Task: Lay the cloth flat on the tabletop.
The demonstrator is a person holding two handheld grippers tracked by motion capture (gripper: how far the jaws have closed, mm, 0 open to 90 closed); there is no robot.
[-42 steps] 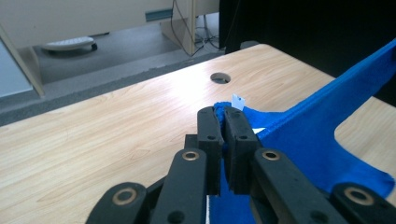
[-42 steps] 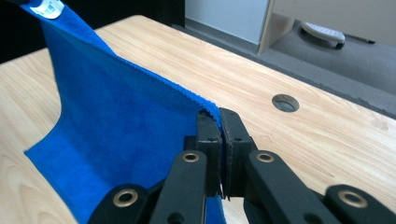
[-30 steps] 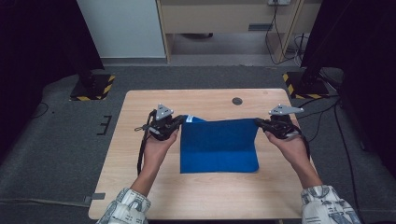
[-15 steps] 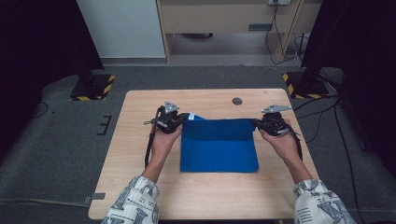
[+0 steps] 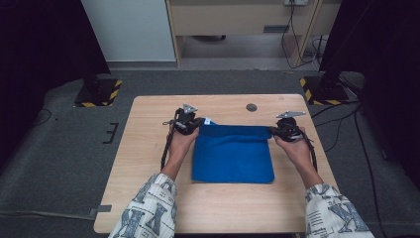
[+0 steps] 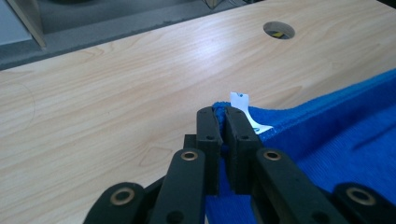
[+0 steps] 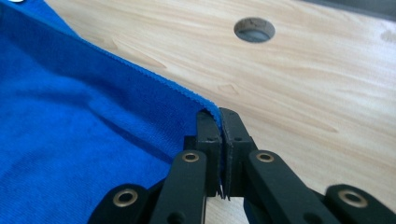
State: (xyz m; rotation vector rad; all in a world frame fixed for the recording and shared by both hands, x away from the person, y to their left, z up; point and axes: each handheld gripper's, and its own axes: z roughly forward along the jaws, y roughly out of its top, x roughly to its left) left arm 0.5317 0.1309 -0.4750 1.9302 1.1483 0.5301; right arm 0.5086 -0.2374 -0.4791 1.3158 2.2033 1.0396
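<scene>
High view shows the blue cloth (image 5: 233, 154) lying flat mid-table, its far edge stretched between both tools: the left gripper (image 5: 194, 124) pinches the far-left corner beside the white tag (image 6: 241, 103), the right gripper (image 5: 275, 131) pinches the far-right corner, jaws of each clamped on fabric. That edge runs side to side; both hands sit equally near. Bare table (image 5: 148, 163) lies all around, the grommet hole (image 5: 251, 107) just beyond.

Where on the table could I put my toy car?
Bare wood lies left of the cloth, in the strip near the person, and at the far edge around the hole. The middle is crowded: each hand-held gripper pinches a far cloth corner.
</scene>
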